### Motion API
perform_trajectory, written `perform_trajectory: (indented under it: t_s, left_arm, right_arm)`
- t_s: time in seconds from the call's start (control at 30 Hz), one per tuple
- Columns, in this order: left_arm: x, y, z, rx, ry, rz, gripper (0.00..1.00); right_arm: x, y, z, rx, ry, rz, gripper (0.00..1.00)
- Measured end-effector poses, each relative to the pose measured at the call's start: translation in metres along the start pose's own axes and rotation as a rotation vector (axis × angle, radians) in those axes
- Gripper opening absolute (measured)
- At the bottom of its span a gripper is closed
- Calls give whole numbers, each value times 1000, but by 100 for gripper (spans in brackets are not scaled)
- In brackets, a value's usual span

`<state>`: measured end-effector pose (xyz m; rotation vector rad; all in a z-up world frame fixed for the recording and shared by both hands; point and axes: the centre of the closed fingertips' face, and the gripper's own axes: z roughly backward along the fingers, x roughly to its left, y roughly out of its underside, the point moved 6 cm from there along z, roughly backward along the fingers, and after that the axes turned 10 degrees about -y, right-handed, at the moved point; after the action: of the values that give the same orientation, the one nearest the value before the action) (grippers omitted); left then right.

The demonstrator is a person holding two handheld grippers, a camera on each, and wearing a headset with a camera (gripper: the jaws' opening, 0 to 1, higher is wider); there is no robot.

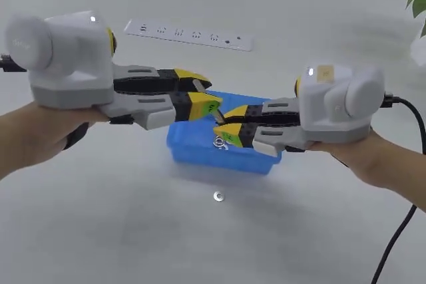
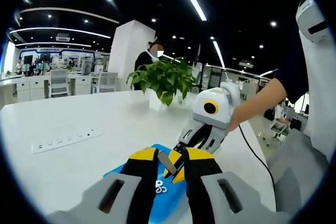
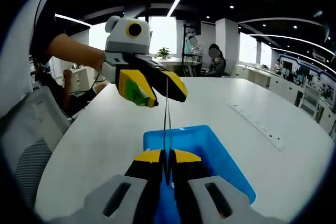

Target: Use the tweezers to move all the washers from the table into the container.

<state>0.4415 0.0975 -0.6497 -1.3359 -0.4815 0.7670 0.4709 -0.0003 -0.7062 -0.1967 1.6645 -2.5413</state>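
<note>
Right hand-held gripper (image 3: 168, 157) clamps thin steel tweezers (image 3: 166, 109) above the blue plastic container (image 3: 215, 156). Left hand-held gripper (image 2: 170, 156) meets their far end, grip unclear. A round washer (image 1: 218, 196) lies on the open white counter (image 1: 100, 231) beneath.

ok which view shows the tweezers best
The right gripper view: the tweezers run as a long thin line from the right hand-held gripper up over the blue container. The head view gives a short blurred stretch; the left gripper view, a foreshortened end between its jaws.

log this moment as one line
left gripper: shut on tweezers | right gripper: shut on tweezers | blue container: washers inside | table: one washer
</note>
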Motion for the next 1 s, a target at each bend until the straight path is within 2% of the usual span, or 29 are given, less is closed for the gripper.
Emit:
perform_trajectory:
  t_s: [0.1,0.23,0.37,0.43,0.47,0.63,0.83,1.0]
  left_arm:
    - [-1,-5,0,-19,11,-6,16]
    - [-1,-7,-1,-20,20,-17,9]
    - [-5,-10,-2,-17,48,-34,8]
    - [-8,-11,-3,-16,65,-66,8]
    - [-10,-12,-4,-15,66,-104,7]
    - [-17,-14,-9,0,96,-173,5]
    - [-23,-16,-12,13,123,-231,4]
    - [-23,-16,-14,15,131,-251,4]
  right_arm:
    - [2,-2,0,-7,-5,5,7]
    - [4,-4,1,-8,-16,16,7]
    - [7,-6,1,-10,-26,21,7]
    - [8,-6,1,-8,-28,25,7]
    - [8,-6,1,-8,-28,24,8]
    - [8,-5,3,5,-24,39,9]
    - [10,-5,6,16,-25,54,9]
    - [9,-5,7,28,-15,54,11]
